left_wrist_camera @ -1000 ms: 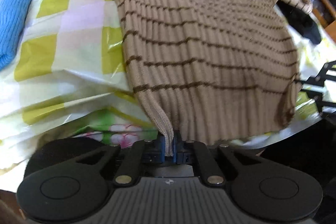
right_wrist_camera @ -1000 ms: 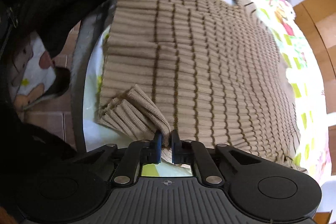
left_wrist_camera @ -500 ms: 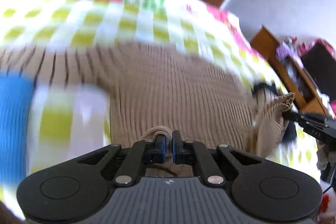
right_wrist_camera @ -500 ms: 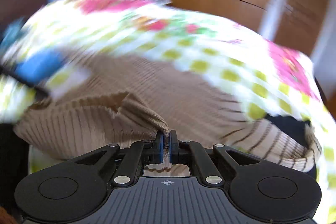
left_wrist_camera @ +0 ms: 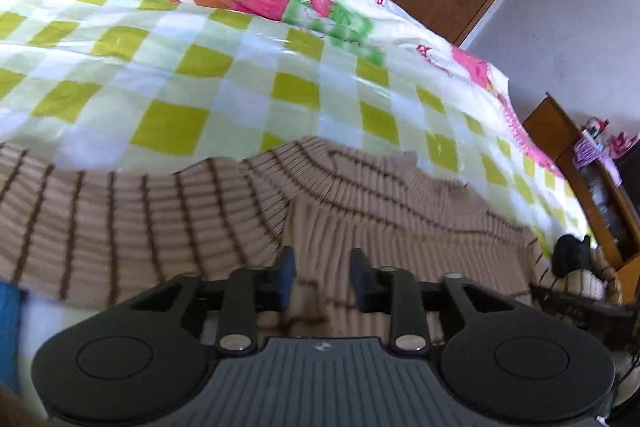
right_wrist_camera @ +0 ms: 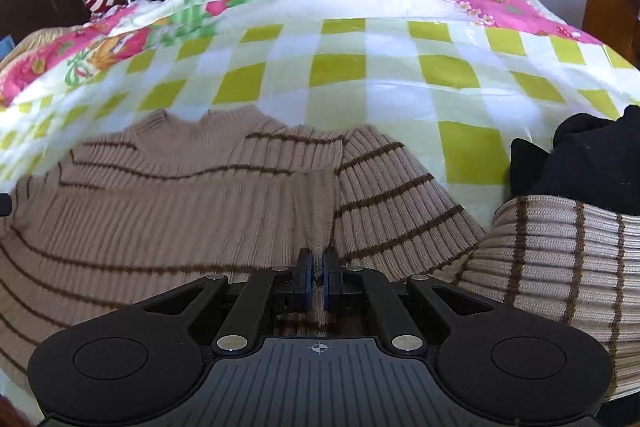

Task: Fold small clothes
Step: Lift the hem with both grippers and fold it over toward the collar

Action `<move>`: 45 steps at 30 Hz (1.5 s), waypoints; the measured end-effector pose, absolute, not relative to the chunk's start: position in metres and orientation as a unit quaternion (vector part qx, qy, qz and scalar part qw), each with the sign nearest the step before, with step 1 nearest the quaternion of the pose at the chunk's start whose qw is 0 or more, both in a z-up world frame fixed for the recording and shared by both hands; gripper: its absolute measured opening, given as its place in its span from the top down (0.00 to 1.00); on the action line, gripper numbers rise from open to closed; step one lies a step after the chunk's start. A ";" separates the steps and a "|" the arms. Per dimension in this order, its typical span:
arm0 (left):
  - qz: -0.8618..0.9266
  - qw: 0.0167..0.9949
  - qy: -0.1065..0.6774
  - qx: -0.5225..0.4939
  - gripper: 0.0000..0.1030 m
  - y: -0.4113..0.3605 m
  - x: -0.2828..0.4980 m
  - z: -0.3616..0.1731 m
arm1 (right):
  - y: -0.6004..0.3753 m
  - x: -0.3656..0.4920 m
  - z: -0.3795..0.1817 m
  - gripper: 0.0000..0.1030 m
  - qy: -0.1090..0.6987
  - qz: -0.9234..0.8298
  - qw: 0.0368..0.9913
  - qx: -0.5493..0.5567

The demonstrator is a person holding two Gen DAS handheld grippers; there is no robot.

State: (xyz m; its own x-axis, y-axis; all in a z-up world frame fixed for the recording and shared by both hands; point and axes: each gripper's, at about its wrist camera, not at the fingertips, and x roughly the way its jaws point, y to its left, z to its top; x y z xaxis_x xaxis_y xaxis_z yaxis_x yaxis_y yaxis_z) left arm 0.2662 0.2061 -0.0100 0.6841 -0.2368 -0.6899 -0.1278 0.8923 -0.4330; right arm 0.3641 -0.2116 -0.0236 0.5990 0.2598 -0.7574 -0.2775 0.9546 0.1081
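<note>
Sweater (right_wrist_camera: 168, 211) hem folded up, left gripper (left_wrist_camera: 322, 277) opening

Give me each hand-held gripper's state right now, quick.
Left hand-held gripper: jaws opening, pads off the striped sweater lying between them.
Right hand-held gripper: shut on the striped sweater's edge.

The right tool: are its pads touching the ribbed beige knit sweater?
Touching. Right wrist view shows right tool pinching a fold of the beige sweater.
</note>
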 end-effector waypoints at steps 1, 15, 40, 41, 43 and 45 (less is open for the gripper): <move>-0.030 0.888 0.398 -0.229 0.44 0.205 0.261 -0.010 | -0.212 0.361 -0.023 0.93 0.419 0.156 0.895 -0.012; -0.059 0.880 0.456 -0.121 0.77 0.153 0.296 -0.014 | -0.213 0.369 -0.012 0.94 0.435 0.178 0.883 0.008; -0.028 0.913 0.370 -0.167 0.60 0.199 0.310 -0.012 | -0.218 0.396 -0.016 0.88 0.392 0.149 0.905 0.072; -0.029 0.912 0.375 -0.161 0.56 0.196 0.313 -0.014 | -0.215 0.397 -0.017 0.88 0.395 0.156 0.902 0.071; -0.023 0.908 0.391 -0.148 0.56 0.191 0.316 -0.020 | -0.210 0.398 -0.022 0.88 0.402 0.154 0.900 0.069; -0.025 0.906 0.397 -0.143 0.56 0.187 0.314 -0.025 | -0.207 0.397 -0.027 0.88 0.409 0.150 0.898 0.065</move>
State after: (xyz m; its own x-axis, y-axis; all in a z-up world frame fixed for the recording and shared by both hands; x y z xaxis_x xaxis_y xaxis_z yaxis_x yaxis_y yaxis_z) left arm 0.3136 0.1875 -0.0251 0.6837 -0.1591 -0.7122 -0.0684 0.9577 -0.2796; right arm 0.3972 -0.2066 -0.0271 0.6203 0.3227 -0.7149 -0.2171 0.9465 0.2389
